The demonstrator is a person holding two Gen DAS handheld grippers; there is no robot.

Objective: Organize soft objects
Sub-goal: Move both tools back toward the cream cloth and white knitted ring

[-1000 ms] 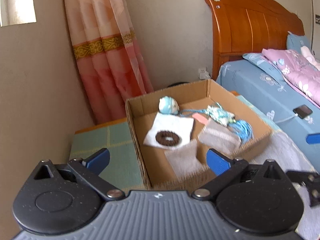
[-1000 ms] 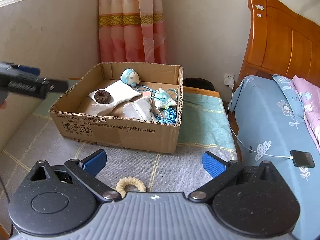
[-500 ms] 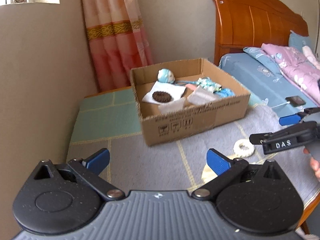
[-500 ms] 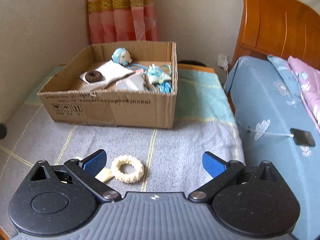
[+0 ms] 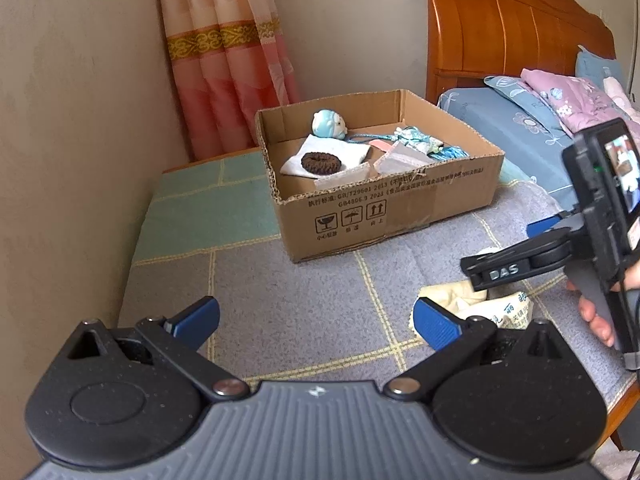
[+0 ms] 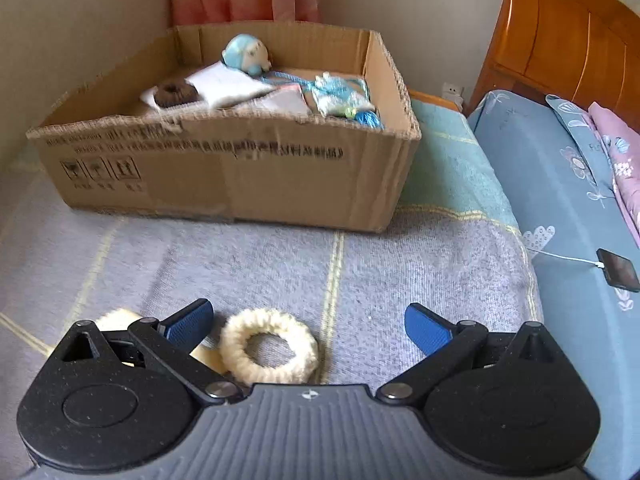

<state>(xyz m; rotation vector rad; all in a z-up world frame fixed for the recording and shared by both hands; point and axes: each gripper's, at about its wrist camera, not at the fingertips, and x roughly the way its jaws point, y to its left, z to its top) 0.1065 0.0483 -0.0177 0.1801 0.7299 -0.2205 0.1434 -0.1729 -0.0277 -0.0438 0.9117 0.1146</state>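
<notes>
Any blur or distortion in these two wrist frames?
Right wrist view: motion smear on the cardboard box, its printed text unreadable, while the cream ring near the right gripper stays fairly sharp. Left wrist view: box print crisp; the headboard bows from the fisheye lens, corners vignetted.

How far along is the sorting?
Done: the box already holds a brown scrunchie, a blue plush, cloths and a tasselled charm. In hand: nothing; both hand-held grippers are open, the right low over the cream scrunchie. Left: that scrunchie and the cream cloth beside it, both on the blanket.
</notes>
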